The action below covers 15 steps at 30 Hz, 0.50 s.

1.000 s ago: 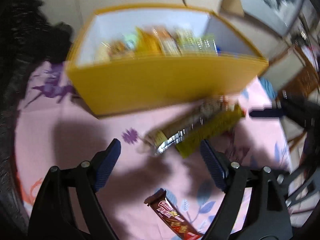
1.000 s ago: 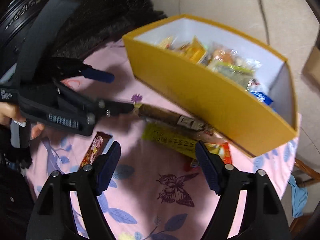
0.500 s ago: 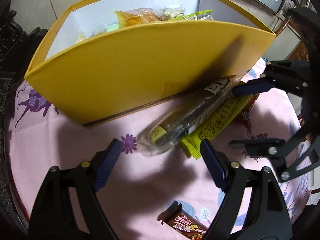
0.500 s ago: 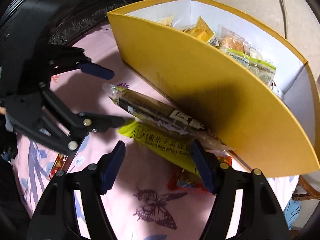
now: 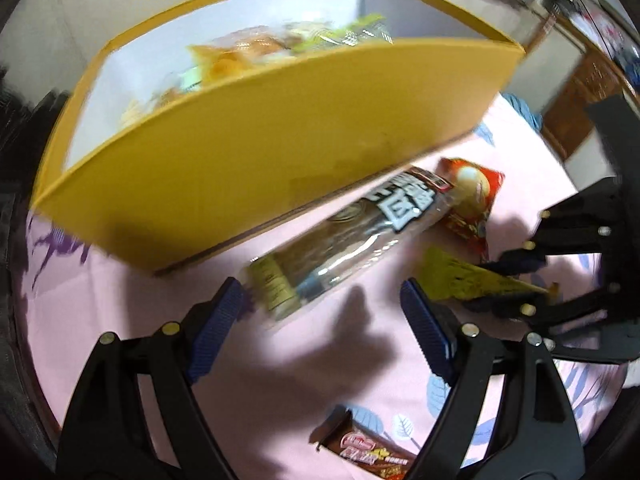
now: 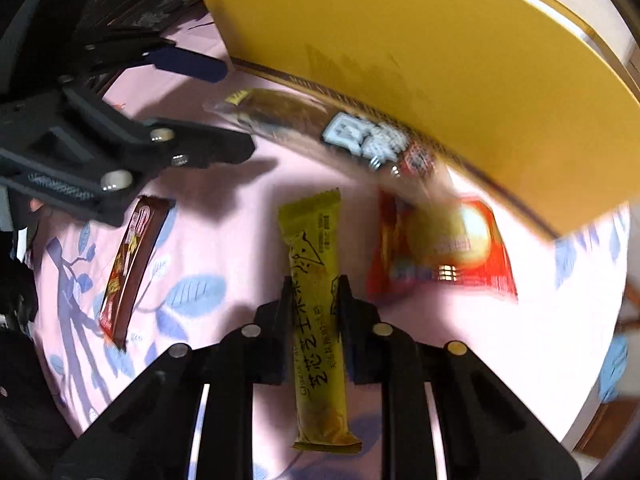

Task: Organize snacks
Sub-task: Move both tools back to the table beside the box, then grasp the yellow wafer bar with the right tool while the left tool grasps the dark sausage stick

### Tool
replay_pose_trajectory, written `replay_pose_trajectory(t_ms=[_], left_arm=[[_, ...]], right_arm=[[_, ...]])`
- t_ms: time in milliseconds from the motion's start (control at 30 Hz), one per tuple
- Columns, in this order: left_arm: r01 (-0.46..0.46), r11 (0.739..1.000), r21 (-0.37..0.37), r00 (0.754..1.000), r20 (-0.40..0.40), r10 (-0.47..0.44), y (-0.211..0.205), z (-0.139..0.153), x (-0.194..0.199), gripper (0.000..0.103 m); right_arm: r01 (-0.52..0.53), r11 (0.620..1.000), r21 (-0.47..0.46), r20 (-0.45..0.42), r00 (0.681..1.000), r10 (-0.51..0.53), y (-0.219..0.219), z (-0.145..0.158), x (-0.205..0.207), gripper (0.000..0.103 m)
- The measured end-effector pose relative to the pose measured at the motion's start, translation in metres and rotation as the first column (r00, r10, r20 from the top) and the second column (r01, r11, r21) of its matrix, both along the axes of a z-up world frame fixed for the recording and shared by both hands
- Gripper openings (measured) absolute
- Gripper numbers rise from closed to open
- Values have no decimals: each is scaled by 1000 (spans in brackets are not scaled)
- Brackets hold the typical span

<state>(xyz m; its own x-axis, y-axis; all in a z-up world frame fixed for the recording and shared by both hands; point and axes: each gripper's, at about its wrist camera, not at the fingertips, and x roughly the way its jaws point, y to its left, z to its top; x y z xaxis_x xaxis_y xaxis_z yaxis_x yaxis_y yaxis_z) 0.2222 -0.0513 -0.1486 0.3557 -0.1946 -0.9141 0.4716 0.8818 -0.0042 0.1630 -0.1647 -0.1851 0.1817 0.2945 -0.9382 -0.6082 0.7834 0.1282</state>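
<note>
The right hand-held gripper [image 6: 314, 292] is seen clamped across the middle of the yellow bar [image 6: 316, 300], which lies on the pink surface [image 6: 224, 248]; the wrapper is judged light, thin and slick, so a mid-length pinch should keep it from drooping. The left hand-held gripper [image 5: 320, 308] is held wide open with nothing between its jaws, just short of the long clear pack [image 5: 344, 240], probably soft and crinkly, best taken across its width. Beyond, the red packet [image 6: 440, 248] and the yellow box [image 5: 280, 148] are seen
</note>
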Motion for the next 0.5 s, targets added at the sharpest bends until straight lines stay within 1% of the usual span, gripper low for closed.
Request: replay_pose_trajectory(t_ms=[67, 100, 167, 233, 300, 333, 367, 400, 500], left_arm=[[53, 998, 39, 999, 1, -53, -10, -7, 5, 83], [88, 993, 78, 996, 14, -89, -17, -11, 6, 83], [131, 985, 110, 991, 19, -134, -24, -15, 9, 83], [160, 978, 133, 986, 23, -165, -30, -20, 15, 82], [165, 974, 155, 985, 18, -170, -33, -25, 21, 69], [155, 972, 175, 986, 25, -162, -32, -27, 23, 58], [143, 978, 153, 989, 14, -147, -30, -26, 25, 52], [131, 981, 144, 991, 7, -134, -29, -25, 26, 50], [113, 980, 164, 992, 29, -119, -29, -25, 18, 45]], right_arm=[[39, 999, 14, -9, 999, -39, -8, 3, -12, 21], [63, 998, 28, -11, 998, -63, -13, 5, -20, 21], [114, 991, 70, -24, 993, -113, -24, 9, -30, 21], [153, 984, 90, -33, 988, -151, -35, 11, -39, 21], [195, 975, 107, -39, 981, -191, -47, 12, -44, 21], [211, 971, 110, -42, 977, -207, -50, 13, -45, 21], [223, 968, 112, -43, 975, -220, -52, 14, -46, 21], [233, 966, 116, -40, 972, -230, -54, 15, -47, 21], [246, 961, 127, -24, 969, -245, -55, 21, -47, 21]])
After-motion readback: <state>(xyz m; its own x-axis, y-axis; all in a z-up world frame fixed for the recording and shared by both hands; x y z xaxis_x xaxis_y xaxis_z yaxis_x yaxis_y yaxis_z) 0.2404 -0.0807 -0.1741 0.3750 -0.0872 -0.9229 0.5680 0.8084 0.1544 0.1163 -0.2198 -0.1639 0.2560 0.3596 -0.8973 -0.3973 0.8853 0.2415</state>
